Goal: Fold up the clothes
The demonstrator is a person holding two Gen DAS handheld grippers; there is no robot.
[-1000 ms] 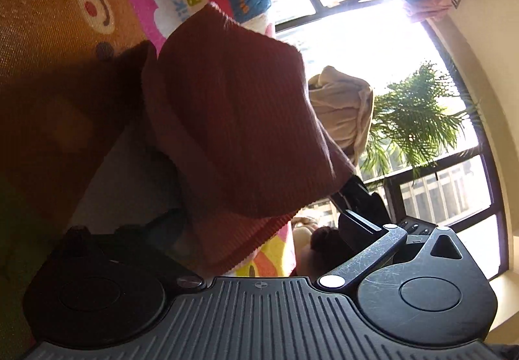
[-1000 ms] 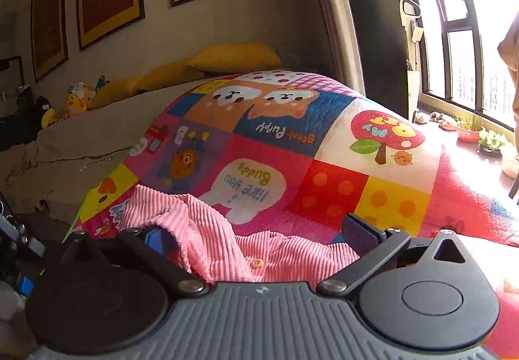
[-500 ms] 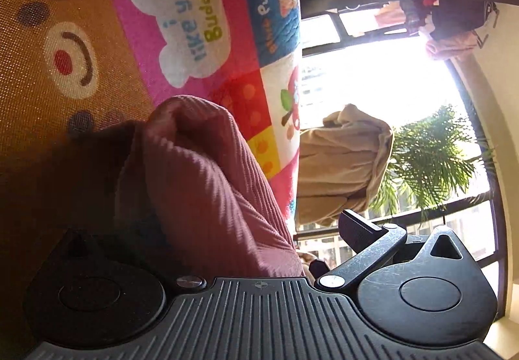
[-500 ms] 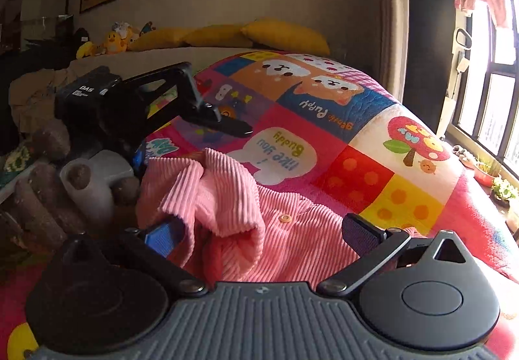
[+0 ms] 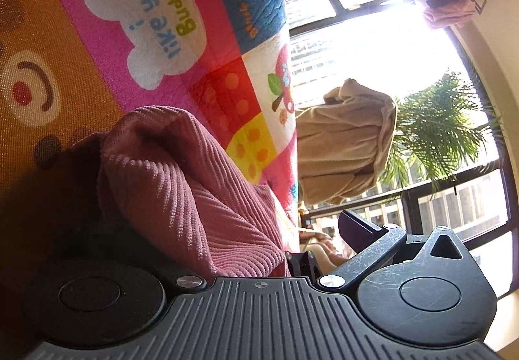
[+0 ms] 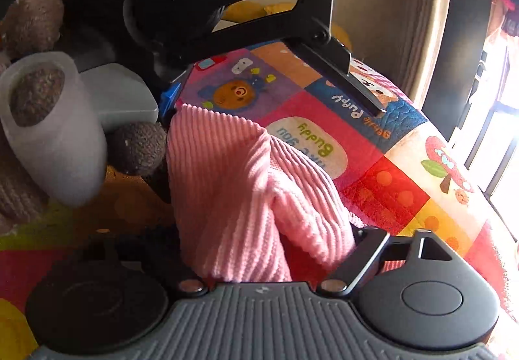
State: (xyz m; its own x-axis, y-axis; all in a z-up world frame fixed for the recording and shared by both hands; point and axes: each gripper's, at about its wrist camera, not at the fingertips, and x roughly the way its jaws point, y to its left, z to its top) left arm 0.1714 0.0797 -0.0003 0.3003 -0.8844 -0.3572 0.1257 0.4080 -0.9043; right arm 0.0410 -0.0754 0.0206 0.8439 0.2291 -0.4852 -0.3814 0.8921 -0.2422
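Observation:
A pink ribbed garment (image 5: 181,185) lies bunched on the colourful patchwork quilt (image 5: 107,3). In the left wrist view it heaps over the left finger, while the right finger (image 5: 360,227) stands apart and free of cloth; the left gripper (image 5: 259,230) looks open, with the cloth draped over one side. In the right wrist view the garment (image 6: 246,198) fills the gap between the fingers of the right gripper (image 6: 272,249), which is shut on it. The left gripper (image 6: 269,81) shows there too, close above the cloth, jaws spread.
The quilt (image 6: 405,172) covers a bed. A beige garment (image 5: 343,146) hangs by the bright window with a palm plant (image 5: 444,126). A gloved hand (image 6: 48,120) holds the left gripper. Yellow pillows (image 6: 256,8) lie at the bed head.
The two grippers have come close together, folding the pink garment over itself. The left gripper has let the cloth down onto the quilt and its jaws have spread.

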